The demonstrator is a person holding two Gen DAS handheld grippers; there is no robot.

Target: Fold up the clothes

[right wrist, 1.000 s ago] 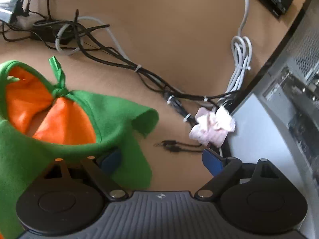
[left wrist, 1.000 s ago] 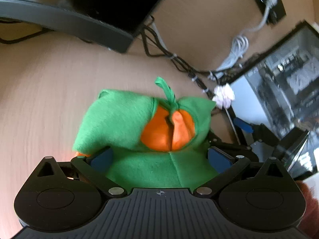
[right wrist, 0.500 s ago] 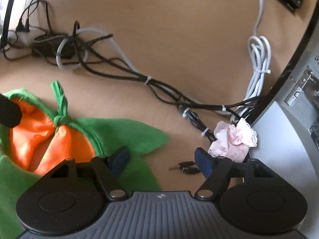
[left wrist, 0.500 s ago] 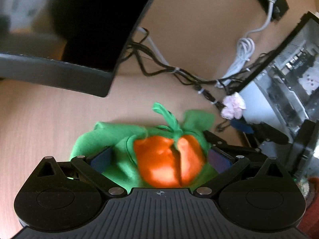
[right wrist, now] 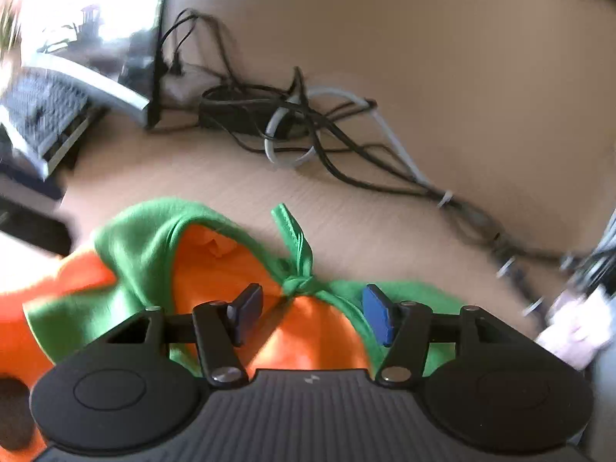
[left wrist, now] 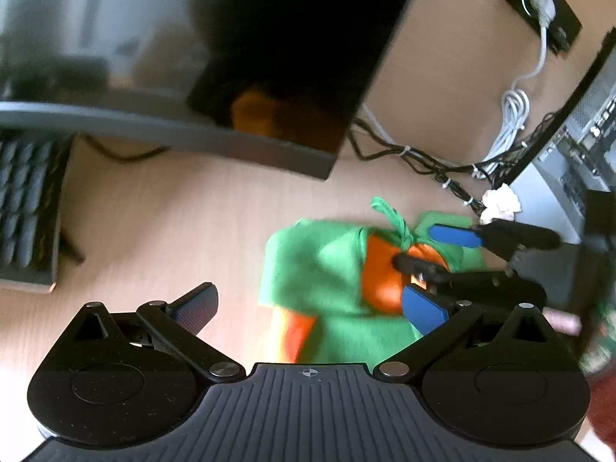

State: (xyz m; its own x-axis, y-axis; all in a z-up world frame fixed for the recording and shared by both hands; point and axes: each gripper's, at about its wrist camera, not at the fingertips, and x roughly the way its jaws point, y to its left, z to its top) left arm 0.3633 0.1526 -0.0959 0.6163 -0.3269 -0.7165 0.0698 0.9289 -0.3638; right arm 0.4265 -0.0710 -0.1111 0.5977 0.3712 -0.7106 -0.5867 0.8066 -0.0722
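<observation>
A green fleece garment (left wrist: 319,265) with orange lining (right wrist: 319,331) and a knotted green tie (right wrist: 298,283) lies bunched on the wooden desk (left wrist: 173,238). In the left wrist view my left gripper (left wrist: 312,304) stands wide open above the desk, with the cloth by its right finger and nothing gripped. My right gripper (right wrist: 312,313) hovers over the orange neck opening, just behind the knot. Its jaws are closing, with cloth below and between the pads, which do not press on it. The left wrist view also shows the right gripper (left wrist: 427,248) over the garment's right part.
A dark monitor (left wrist: 192,77) and a keyboard (left wrist: 27,211) stand at the back left. Tangled cables (right wrist: 308,127) run along the back wall. A computer case (left wrist: 577,146) and a crumpled white scrap (left wrist: 500,204) sit at the right.
The left gripper has pulled back and left, so the garment now sits off to its right. The right gripper has shifted left from the garment's edge onto the knot, and its jaws have narrowed.
</observation>
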